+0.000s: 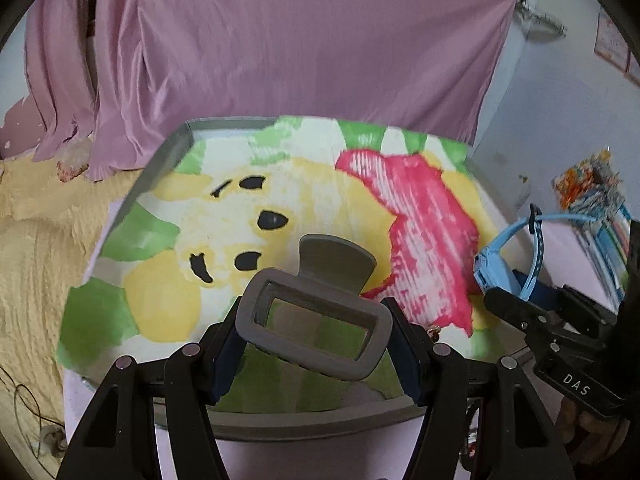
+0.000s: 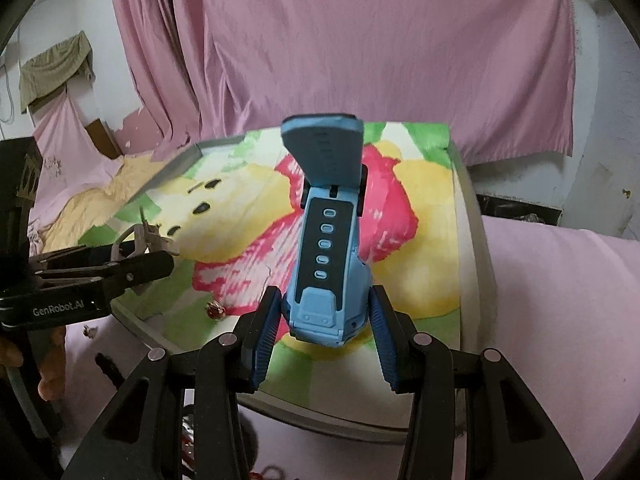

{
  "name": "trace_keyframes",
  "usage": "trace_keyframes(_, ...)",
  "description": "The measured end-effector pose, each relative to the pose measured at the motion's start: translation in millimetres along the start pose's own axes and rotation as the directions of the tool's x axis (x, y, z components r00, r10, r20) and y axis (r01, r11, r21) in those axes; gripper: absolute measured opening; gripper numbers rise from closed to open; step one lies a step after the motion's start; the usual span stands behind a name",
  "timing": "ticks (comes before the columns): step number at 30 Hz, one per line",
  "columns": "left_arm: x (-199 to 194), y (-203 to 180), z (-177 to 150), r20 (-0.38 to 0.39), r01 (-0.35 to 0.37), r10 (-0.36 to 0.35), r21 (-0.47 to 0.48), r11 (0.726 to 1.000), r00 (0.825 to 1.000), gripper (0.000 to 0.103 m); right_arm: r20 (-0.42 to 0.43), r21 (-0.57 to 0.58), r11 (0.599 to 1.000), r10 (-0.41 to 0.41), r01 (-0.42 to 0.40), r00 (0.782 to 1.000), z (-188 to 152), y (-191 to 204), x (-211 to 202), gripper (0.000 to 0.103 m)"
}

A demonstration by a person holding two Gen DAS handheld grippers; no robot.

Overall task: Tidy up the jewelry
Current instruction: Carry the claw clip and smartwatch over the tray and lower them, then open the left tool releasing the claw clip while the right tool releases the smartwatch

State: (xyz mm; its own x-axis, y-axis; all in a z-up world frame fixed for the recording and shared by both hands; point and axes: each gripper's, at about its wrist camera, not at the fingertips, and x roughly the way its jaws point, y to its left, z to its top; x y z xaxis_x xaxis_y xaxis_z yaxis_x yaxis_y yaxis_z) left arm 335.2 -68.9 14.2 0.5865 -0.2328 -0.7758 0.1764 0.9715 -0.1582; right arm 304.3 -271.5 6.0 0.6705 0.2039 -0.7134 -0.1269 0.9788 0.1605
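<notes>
A grey hair claw clip [image 1: 316, 320] is clamped between the blue pads of my left gripper [image 1: 316, 354], held over the near edge of the tray [image 1: 224, 125]. The tray is grey and lined with a cloth printed with a yellow bear. My right gripper [image 2: 324, 336] is shut on the body of a light blue watch [image 2: 324, 264], whose strap stands up in front of the camera. In the left wrist view the watch [image 1: 494, 268] and right gripper [image 1: 510, 294] hover at the tray's right edge. A small red jewel [image 2: 216, 310] lies on the tray's near corner.
Pink cloth [image 2: 560, 300] covers the surface around the tray [image 2: 474, 240], and a pink curtain [image 1: 300, 40] hangs behind it. A tiny trinket [image 2: 90, 332] lies on the pink cloth by the left gripper [image 2: 158, 262]. A yellow blanket [image 1: 36, 248] lies to the left.
</notes>
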Motion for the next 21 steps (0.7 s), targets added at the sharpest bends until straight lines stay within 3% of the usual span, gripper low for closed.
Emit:
trace_keyframes(5,9.8,-3.5,-0.4,-0.05,-0.013,0.014,0.019,1.0,0.999,0.062,-0.049,-0.028,1.0,-0.015,0.014,0.999,0.1,7.9,9.6,0.041)
trace_keyframes(11,7.2,0.4,-1.9,-0.047,-0.002,0.002,0.004,1.0,0.999,0.062,-0.063,-0.026,1.0,-0.012,0.01,0.998,-0.3,10.6,16.2,0.041)
trace_keyframes(15,5.3,6.0,-2.2,-0.036,0.014,-0.015,-0.024,1.0,0.999,0.065,-0.018,-0.012,1.0,-0.004,0.004,1.0,-2.1,13.5,7.0,0.048)
trace_keyframes(21,-11.7,10.2,-8.4,0.039,0.027,-0.025,-0.044,0.999,0.999,0.075,0.075,0.023,1.0,-0.009,0.007,0.997,-7.6,5.4,-18.0,0.054)
